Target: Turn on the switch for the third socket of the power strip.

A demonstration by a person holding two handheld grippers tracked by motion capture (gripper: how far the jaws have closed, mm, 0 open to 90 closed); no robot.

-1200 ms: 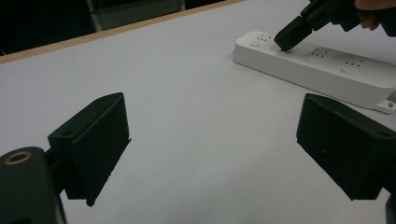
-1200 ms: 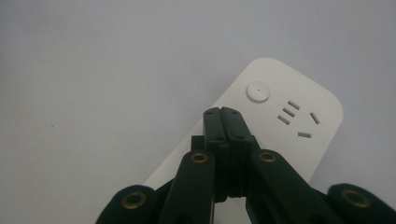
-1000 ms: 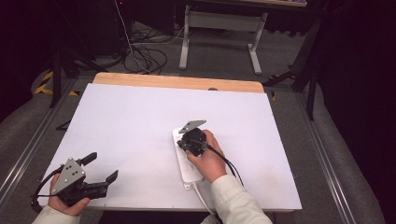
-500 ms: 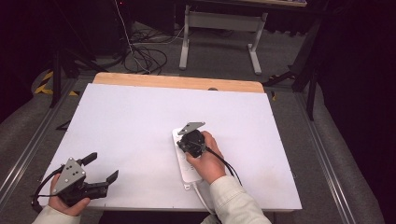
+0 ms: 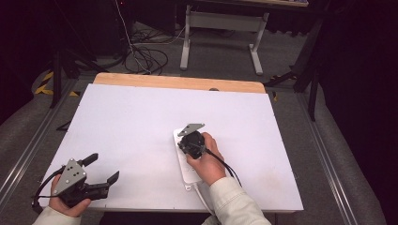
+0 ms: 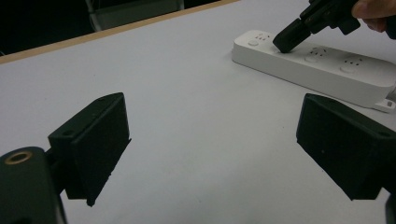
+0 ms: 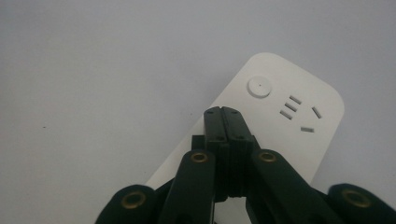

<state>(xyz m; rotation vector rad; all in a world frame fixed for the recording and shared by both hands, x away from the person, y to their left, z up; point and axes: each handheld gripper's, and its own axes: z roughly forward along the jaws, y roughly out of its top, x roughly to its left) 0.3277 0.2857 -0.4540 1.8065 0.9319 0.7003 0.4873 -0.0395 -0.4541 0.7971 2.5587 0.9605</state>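
Note:
A white power strip point(image 5: 184, 161) lies near the table's front middle, its cord running off the front edge. In the right gripper view its far end point(image 7: 299, 100) carries a round button point(image 7: 259, 87) and a set of socket slots. My right gripper point(image 7: 227, 112) is shut, nothing between its jaws, and its tips rest on or just above the strip's top, short of the button. In the left gripper view the right gripper point(image 6: 290, 36) points down onto the strip point(image 6: 327, 63). My left gripper point(image 5: 101, 168) stands open at the front left corner, holding nothing.
The white tabletop point(image 5: 141, 117) has a wooden strip along its far edge point(image 5: 178, 83). Beyond it stand a metal desk frame point(image 5: 220, 28) and loose cables point(image 5: 141, 56) on the floor. Metal rails point(image 5: 28, 145) flank the table.

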